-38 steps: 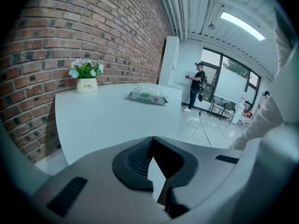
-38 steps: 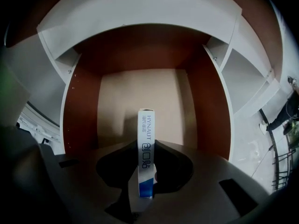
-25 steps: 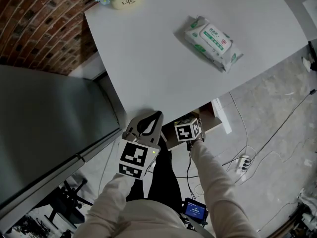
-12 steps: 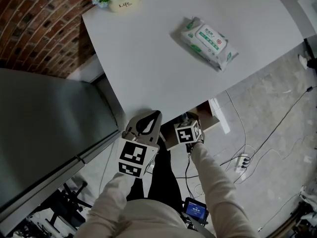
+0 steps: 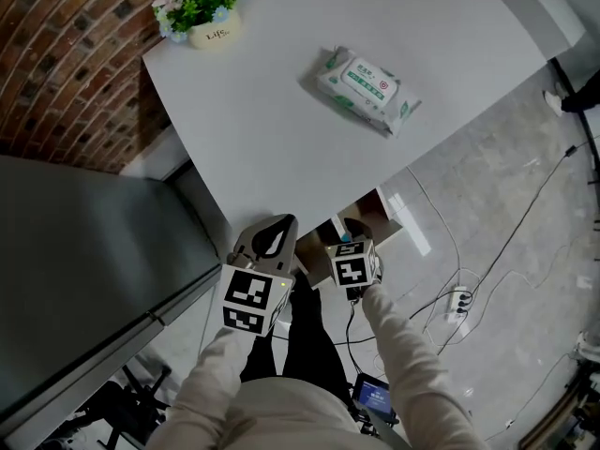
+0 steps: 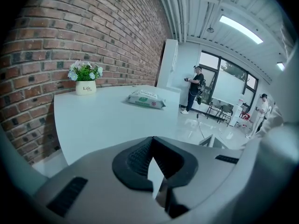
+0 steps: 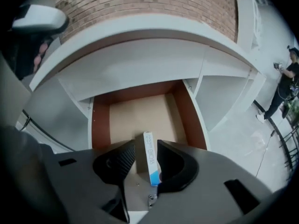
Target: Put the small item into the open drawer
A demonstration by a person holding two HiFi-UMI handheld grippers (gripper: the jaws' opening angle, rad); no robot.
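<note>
Two claws are held at the near edge of the white table [image 5: 281, 111]. Right claw [image 7: 146, 143] is spread wide and points into the open drawer [image 7: 100, 125] under the table. The small box [image 7: 149, 160] stands on edge between its jaws, over the front of the drawer floor, close against the right-hand jaw and clear of the other. Left claw [image 6: 152, 138] is pressed together at the tips and pinches nothing. A pack of wipes [image 5: 366, 87] and a flower pot [image 5: 202, 12] sit on the table, well apart.
</note>
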